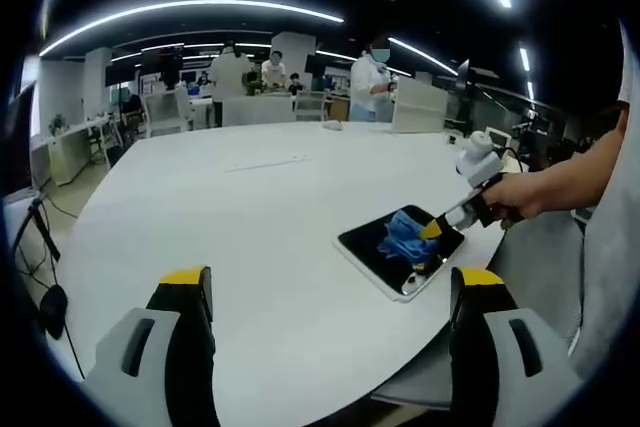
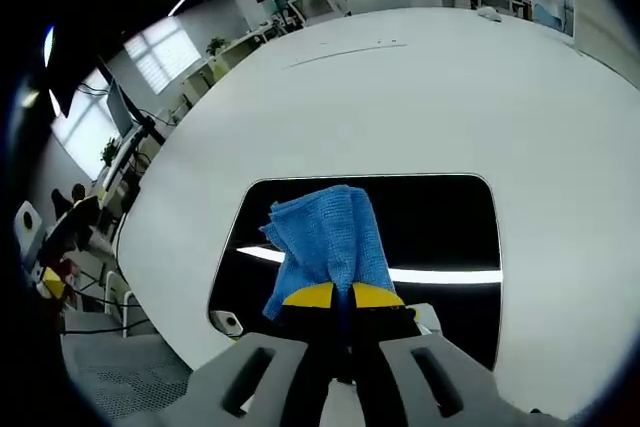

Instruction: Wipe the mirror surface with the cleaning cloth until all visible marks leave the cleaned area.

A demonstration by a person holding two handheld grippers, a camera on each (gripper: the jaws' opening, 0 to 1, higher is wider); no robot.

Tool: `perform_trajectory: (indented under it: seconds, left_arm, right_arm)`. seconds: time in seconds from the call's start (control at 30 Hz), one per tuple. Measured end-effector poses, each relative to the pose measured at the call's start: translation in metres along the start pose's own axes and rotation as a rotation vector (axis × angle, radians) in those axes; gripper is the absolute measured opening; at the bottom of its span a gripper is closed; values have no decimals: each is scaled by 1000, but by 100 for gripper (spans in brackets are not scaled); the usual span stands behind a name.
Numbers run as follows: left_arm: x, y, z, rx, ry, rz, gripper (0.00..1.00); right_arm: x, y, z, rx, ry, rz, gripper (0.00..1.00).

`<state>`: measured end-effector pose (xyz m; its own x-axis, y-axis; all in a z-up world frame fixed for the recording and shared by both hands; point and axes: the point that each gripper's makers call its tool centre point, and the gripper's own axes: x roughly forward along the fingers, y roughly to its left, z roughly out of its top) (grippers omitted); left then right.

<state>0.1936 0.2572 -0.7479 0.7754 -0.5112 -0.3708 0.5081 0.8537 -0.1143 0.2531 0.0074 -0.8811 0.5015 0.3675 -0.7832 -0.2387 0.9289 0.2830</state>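
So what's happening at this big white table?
A person is cleaning a dark mirror that lies flat near the edge of the white table. The right tongs are shut on a blue cloth, which rests on the glass. The left tongs hang open above bare tabletop, holding nothing.

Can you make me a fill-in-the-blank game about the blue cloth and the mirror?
1. The right gripper is shut on a cleaning cloth whose colour is ____.
2. The cloth rests on top of the ____, which lies flat on the white table.
3. The left gripper has its jaws ____ and holds nothing.
4. The gripper jaws have tips coloured ____.

Missing words: blue; mirror; open; yellow
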Motion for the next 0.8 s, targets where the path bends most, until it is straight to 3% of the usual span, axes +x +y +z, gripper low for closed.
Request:
perform_trajectory:
  seconds: [0.8]
  left_arm:
    - [5, 2, -1, 6, 10, -11, 99]
  right_arm:
    - [-12, 5, -18, -4, 10, 17, 0]
